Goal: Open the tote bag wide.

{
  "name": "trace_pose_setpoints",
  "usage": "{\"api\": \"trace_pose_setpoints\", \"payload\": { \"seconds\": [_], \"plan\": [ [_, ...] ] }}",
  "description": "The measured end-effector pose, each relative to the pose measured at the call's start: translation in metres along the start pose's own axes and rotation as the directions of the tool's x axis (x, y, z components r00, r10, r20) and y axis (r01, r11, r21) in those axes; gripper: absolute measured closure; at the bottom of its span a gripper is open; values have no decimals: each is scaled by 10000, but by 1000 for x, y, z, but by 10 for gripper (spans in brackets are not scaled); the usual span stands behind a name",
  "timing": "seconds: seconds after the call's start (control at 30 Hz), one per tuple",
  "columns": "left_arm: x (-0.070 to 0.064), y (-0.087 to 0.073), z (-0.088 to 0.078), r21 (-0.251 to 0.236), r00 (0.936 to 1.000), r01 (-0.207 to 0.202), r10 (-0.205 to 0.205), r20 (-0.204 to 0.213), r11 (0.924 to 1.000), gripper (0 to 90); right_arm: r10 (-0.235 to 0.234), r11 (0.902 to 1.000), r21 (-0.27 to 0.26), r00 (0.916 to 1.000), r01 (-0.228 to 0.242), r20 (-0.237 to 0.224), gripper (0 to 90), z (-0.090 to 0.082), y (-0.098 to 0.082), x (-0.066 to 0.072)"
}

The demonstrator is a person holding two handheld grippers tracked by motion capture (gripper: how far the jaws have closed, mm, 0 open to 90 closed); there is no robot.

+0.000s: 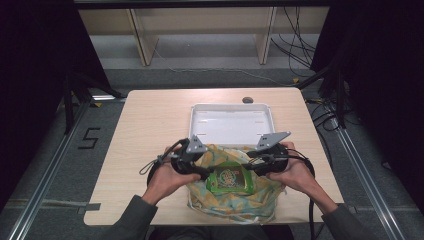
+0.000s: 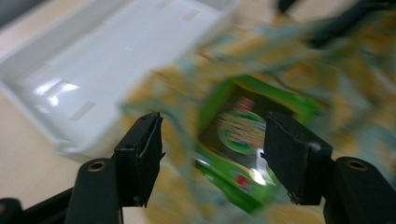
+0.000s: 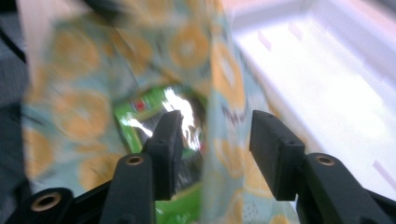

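A light blue cloth bag (image 1: 235,202) printed with orange slices lies at the table's near edge, its mouth spread open. A green snack packet (image 1: 228,179) lies flat inside the mouth. My left gripper (image 1: 205,172) is at the bag's left rim and my right gripper (image 1: 248,167) at its right rim, both pointing inward. In the left gripper view the left gripper (image 2: 212,149) stands open over the blurred packet (image 2: 238,135). In the right gripper view the right gripper (image 3: 216,144) is open, with a fold of the bag's cloth (image 3: 224,93) rising loosely between its jaws.
A white rectangular tray (image 1: 230,127) sits just behind the bag, its floor bare. A small dark object (image 1: 247,99) lies at the table's far edge. Wooden shelf legs and cables stand on the floor beyond the table.
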State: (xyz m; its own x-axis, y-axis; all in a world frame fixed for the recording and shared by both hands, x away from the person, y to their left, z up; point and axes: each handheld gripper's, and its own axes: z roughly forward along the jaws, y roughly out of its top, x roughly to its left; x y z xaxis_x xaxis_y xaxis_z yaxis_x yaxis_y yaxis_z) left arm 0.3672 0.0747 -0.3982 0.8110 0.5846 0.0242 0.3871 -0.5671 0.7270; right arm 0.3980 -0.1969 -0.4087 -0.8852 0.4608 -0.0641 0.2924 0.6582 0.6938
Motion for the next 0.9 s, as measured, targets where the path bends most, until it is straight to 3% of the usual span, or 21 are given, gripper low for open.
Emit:
{"api": "trace_pose_setpoints", "payload": {
  "seconds": [0.03,0.1,0.13,0.17,0.2,0.23,0.27,0.3,0.33,0.4,0.43,0.47,0.5,0.53,0.6,0.63,0.67,0.8,0.83,0.87,0.9],
  "plan": [
    [-13,-15,1,254,9969,-85,65,785,9996,355,116,9998,181,9998,-118,140,659,5,-2,-1],
    [-19,-22,3,302,9945,-116,84,1045,9995,347,208,9981,585,9997,-217,163,769,13,-4,-8],
    [-30,-37,7,342,9863,-212,153,1640,9992,343,228,9979,591,9991,-249,358,815,17,-5,-13],
    [-36,-43,11,275,9803,51,-105,1972,9996,353,533,9957,742,9978,-562,401,846,19,-5,-16],
    [-40,-48,13,303,9747,101,-166,2231,9995,355,427,9963,722,9977,-464,519,862,22,-5,-23],
    [-45,-52,16,405,9723,115,-207,2326,9991,360,659,9950,701,9949,-712,764,874,24,-5,-28],
    [-49,-54,18,470,9713,-146,30,2377,9988,360,1022,9913,747,9913,-1085,832,886,26,-4,-31],
    [-49,-54,18,470,9713,-146,30,2377,9988,361,1022,9913,747,9913,-1085,832,886,26,-4,-31],
    [-58,-58,25,653,9716,-482,316,2345,9967,368,630,9955,638,9916,-705,1127,900,31,-4,-43],
    [-64,-60,33,917,9657,-961,706,2497,9911,432,811,9933,721,9888,-906,1250,900,35,-5,-49],
    [-64,-60,33,917,9657,-961,706,2497,9911,482,917,9917,773,9861,-1031,1386,900,36,-5,-52],
    [-67,-62,39,1322,9620,-1787,1449,2314,9750,598,886,9907,901,9854,-1024,1455,900,36,-6,-56],
    [-67,-62,39,1322,9620,-1787,1449,2314,9750,676,886,9907,901,9854,-1024,1455,900,36,-6,-56],
    [-69,-63,43,1417,9624,-1810,1456,2292,9732,676,1013,9903,785,9825,-1145,1561,900,39,-7,-58],
    [-72,-64,47,1411,9588,-1867,1490,2420,9722,873,1003,9899,815,9800,-1156,1719,900,42,-10,-68],
    [-72,-64,47,1411,9588,-1867,1490,2420,9722,882,1003,9899,815,9800,-1156,1719,900,42,-10,-68],
    [-74,-65,46,1500,9506,-2191,1763,2556,9641,886,1151,9877,836,9757,-1325,1864,900,44,-13,-72],
    [-78,-65,41,1376,9549,-2091,1718,2423,9682,873,1560,9804,899,9694,-1753,1894,900,49,-18,-81],
    [-76,-63,39,1387,9571,-2115,1763,2299,9675,820,1384,9847,810,9745,-1545,1765,900,50,-19,-83],
    [-77,-61,38,1193,9649,-1783,1498,2156,9767,725,1509,9831,770,9733,-1660,1728,878,48,-19,-82],
    [-77,-61,38,1193,9649,-1783,1498,2156,9767,654,1509,9831,770,9733,-1660,1728,878,48,-19,-82]
  ]
}}
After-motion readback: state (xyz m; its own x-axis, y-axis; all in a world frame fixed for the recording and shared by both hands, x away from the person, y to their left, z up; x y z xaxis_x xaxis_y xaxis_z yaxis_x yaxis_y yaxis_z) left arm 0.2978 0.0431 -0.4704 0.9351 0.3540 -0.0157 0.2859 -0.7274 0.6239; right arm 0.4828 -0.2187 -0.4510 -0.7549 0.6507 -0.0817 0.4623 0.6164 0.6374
